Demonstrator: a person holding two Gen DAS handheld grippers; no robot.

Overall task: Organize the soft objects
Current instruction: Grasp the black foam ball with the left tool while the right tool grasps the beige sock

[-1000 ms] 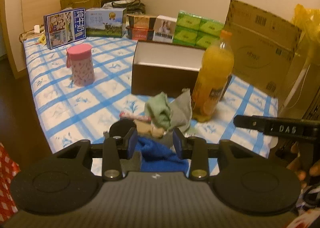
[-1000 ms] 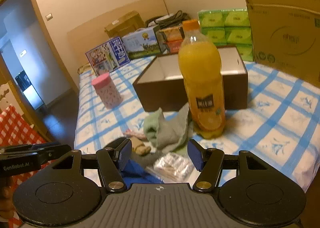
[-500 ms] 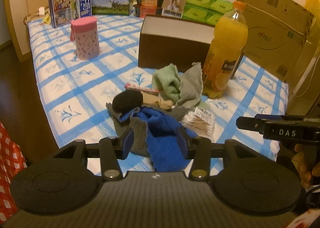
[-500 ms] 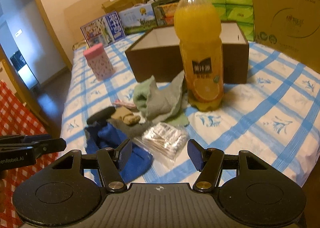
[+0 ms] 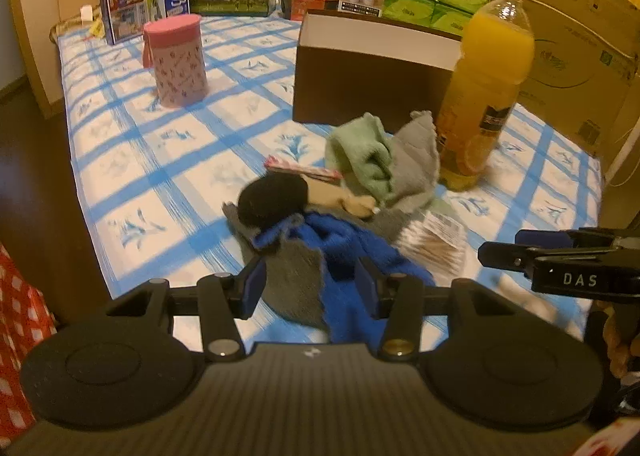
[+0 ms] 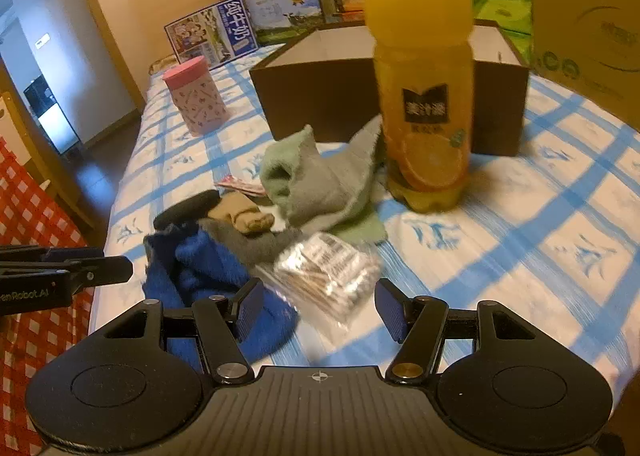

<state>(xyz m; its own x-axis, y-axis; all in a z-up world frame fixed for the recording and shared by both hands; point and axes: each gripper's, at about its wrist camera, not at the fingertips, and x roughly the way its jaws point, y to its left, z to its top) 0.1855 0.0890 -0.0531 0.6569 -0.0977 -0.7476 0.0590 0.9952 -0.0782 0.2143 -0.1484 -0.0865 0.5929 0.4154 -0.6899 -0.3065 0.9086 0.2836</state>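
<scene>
A pile of soft things lies on the blue-checked bed. It holds a blue cloth (image 5: 348, 252) (image 6: 208, 264), a dark grey cloth (image 5: 292, 280), a black bundle (image 5: 272, 198), a beige sock (image 6: 244, 216), a green cloth (image 5: 360, 156) and a light grey cloth (image 6: 332, 184). My left gripper (image 5: 310, 285) hovers low over the blue and dark grey cloths. Its jaws stand apart and the pads press on nothing. My right gripper (image 6: 320, 306) is open just before a clear bag of cotton swabs (image 6: 328, 276). A brown open box (image 5: 368, 84) stands behind the pile.
An orange juice bottle (image 6: 424, 96) stands upright right of the pile, against the box. A pink canister (image 5: 176, 60) sits at the left. Cartons and green tissue packs (image 5: 436, 0) line the far edge. A large cardboard box (image 5: 568, 40) leans at the right. The near bed edge is close.
Both grippers have sunk toward the pile, which now looks larger and nearer. The left jaws have spread wider. The right jaws kept their width.
</scene>
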